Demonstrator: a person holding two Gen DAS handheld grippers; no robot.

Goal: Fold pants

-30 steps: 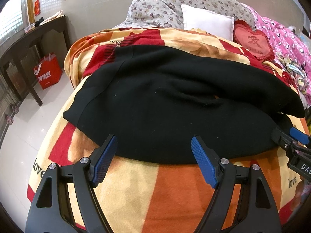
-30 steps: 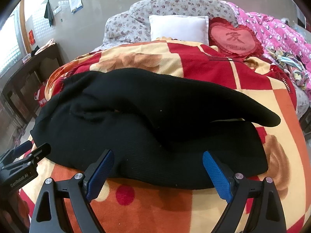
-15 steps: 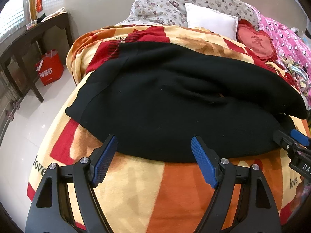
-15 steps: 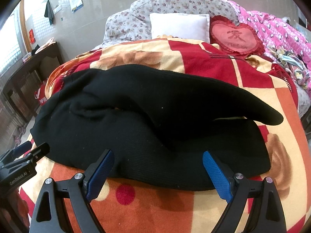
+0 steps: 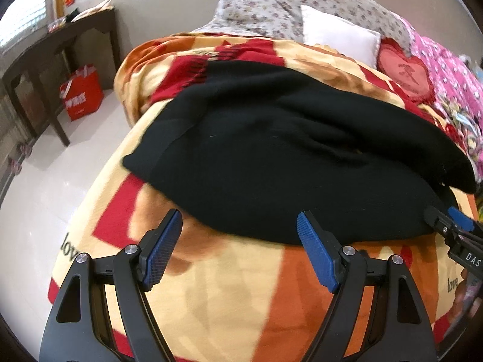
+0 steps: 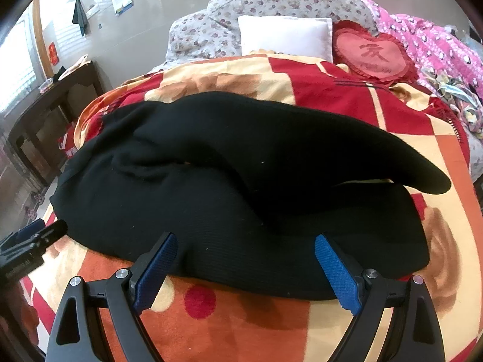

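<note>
Black pants [image 5: 286,157] lie across a bed on a red, orange and cream blanket [image 5: 229,295]. They also show in the right wrist view [image 6: 241,187], with one leg lying over the other and its tapered end [image 6: 422,178] pointing right. My left gripper [image 5: 240,238] is open and empty, just short of the pants' near edge. My right gripper [image 6: 246,256] is open and empty, its fingertips over the near edge of the pants. The right gripper also shows at the right edge of the left wrist view [image 5: 452,229], and the left gripper at the left edge of the right wrist view [image 6: 33,238].
Floral pillows [image 6: 271,9], a white pillow [image 6: 286,36] and a red heart cushion [image 6: 371,54] sit at the bed's head. A pink quilt [image 6: 437,48] lies at the right. A dark wooden table [image 5: 45,54] and a red bag [image 5: 81,93] stand on the white floor at the left.
Both grippers have moved slightly forward and left along the pants' near edge; the view has shifted. Both stay open. The pants have not moved.
</note>
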